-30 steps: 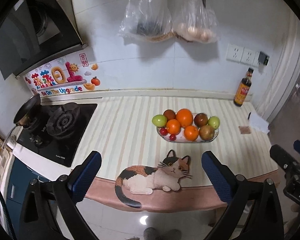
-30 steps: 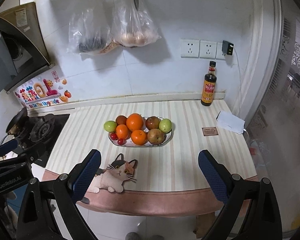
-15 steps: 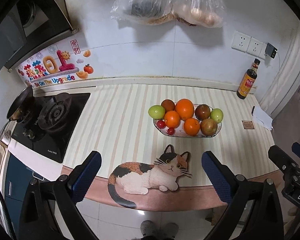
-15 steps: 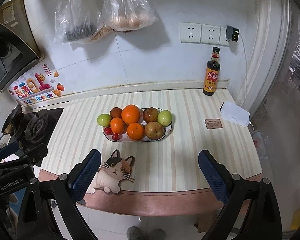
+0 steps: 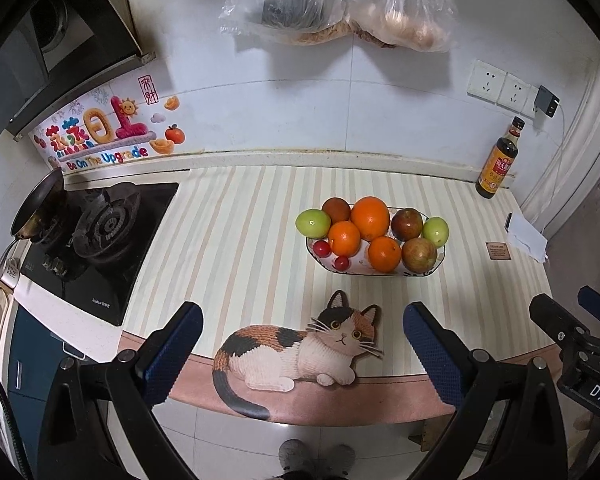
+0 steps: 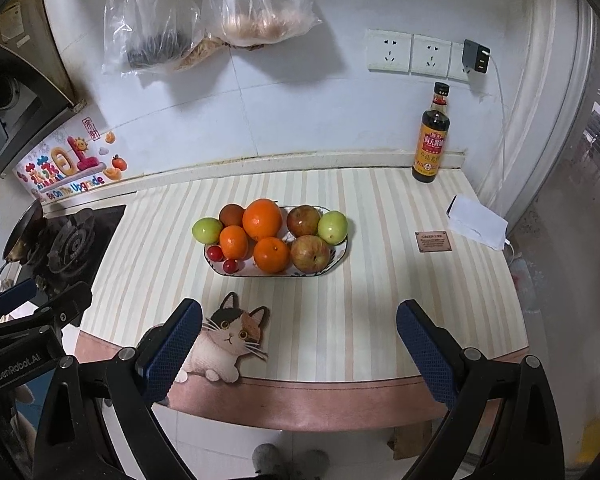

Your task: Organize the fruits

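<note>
Two tools: our left tool (image 5: 302,354) and right tool (image 6: 298,354) both hang off the near edge of the striped counter (image 6: 380,300), side by side, each pointing forward at the fruit.
Change: over the last second both views have drawn closer and tipped down; the oval white patterned dish (image 5: 380,273) of fruit now sits larger and lower ahead of us, and the scissors on the wall have slid out of the top of both views.
Meaning: we judge this an approach toward the dish. Every fruit lies as it lay a second ago.
Fruit: three oranges (image 5: 370,218), two green apples (image 5: 313,223), reddish-brown apples (image 6: 310,253) and two small red cherry tomatoes (image 6: 230,265) are all heaped in the dish, straight ahead of both tools, a little right of the left tool's line and a little left of the right tool's.
Stage: fruit gathered in one dish fits a sorted end state or a pile awaiting sorting; we cannot tell which.
Left tool: blue pads spread wide, nothing between them, above the cat-shaped mat (image 5: 300,356).
Right tool: equally wide, holding nothing, the mat under its left pad.
Pose: both level, well short of the dish.
</note>
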The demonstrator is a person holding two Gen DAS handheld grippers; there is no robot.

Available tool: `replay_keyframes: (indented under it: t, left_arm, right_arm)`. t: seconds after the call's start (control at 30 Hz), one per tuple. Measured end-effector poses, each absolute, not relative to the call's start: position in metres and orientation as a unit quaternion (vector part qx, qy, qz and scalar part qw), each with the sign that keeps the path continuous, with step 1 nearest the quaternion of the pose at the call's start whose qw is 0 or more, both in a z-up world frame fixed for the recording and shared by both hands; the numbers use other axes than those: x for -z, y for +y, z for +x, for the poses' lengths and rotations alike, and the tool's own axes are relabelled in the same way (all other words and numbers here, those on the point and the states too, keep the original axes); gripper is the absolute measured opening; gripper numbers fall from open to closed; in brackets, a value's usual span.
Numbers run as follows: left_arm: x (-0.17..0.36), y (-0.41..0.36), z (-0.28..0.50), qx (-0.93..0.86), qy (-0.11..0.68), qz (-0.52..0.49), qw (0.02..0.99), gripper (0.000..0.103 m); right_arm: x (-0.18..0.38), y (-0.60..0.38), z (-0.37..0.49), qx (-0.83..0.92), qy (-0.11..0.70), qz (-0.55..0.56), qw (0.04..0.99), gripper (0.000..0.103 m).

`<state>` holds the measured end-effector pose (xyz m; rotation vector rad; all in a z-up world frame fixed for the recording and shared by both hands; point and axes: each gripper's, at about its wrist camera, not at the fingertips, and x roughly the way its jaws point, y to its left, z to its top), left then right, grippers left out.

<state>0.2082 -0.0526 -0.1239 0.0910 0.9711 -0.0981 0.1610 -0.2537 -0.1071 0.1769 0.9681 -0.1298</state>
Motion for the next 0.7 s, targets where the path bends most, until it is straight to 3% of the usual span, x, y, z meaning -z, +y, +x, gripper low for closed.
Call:
replay_keyframes:
  t: [0.7]
  left_arm:
    - [0.1304,-0.058,0.2062,0.05,0.467,0.046,0.881,0.103]
  right_arm:
    - [0.1146,-0.257,0.1663,0.063,0.474,0.083,0.874,0.1]
